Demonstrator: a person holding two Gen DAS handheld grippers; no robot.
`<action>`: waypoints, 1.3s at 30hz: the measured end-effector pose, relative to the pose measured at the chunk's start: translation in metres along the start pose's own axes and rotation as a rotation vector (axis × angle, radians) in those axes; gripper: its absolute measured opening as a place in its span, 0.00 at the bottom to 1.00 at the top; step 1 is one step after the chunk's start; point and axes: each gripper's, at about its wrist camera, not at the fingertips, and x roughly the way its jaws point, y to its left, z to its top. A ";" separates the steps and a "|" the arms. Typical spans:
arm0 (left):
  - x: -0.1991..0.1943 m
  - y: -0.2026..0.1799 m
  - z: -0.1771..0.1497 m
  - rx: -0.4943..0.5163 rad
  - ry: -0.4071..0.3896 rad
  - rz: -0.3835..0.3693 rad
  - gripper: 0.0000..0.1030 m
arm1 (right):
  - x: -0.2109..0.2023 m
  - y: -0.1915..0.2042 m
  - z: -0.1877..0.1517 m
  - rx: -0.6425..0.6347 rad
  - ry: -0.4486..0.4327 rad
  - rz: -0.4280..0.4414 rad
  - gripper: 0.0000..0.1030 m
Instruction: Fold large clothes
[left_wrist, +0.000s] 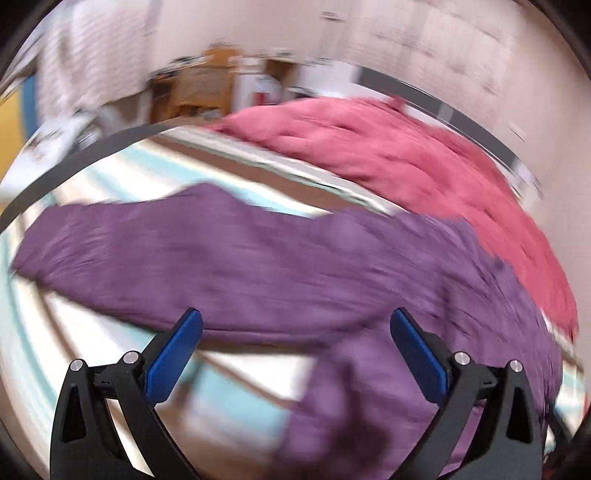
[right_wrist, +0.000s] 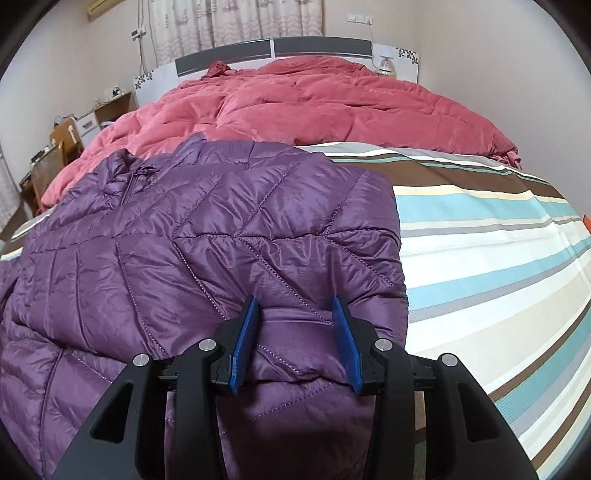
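A purple quilted puffer jacket (right_wrist: 184, 240) lies spread on the striped bed sheet (right_wrist: 480, 240), collar toward the far left. My right gripper (right_wrist: 295, 301) is at the jacket's near hem by its right edge, shut on a puffed fold of the fabric between its blue pads. The left wrist view is motion-blurred. In it the jacket (left_wrist: 240, 258) stretches across the sheet with a sleeve running left. My left gripper (left_wrist: 295, 315) hovers over that sleeve's near edge, open wide with nothing between its fingers.
A rumpled pink duvet (right_wrist: 314, 107) is heaped at the head of the bed against the grey and white headboard (right_wrist: 258, 50). Wooden bedside furniture (right_wrist: 110, 107) stands at the far left. Bare striped sheet lies to the right of the jacket.
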 end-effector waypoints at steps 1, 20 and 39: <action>-0.002 0.026 0.004 -0.073 -0.003 0.020 0.98 | 0.000 0.000 0.000 0.000 0.000 0.000 0.41; 0.023 0.242 -0.004 -0.753 -0.106 0.069 0.72 | -0.001 0.001 0.000 -0.005 -0.008 -0.012 0.41; -0.009 0.174 0.060 -0.461 -0.298 0.200 0.06 | -0.001 0.001 -0.001 -0.006 -0.009 -0.013 0.41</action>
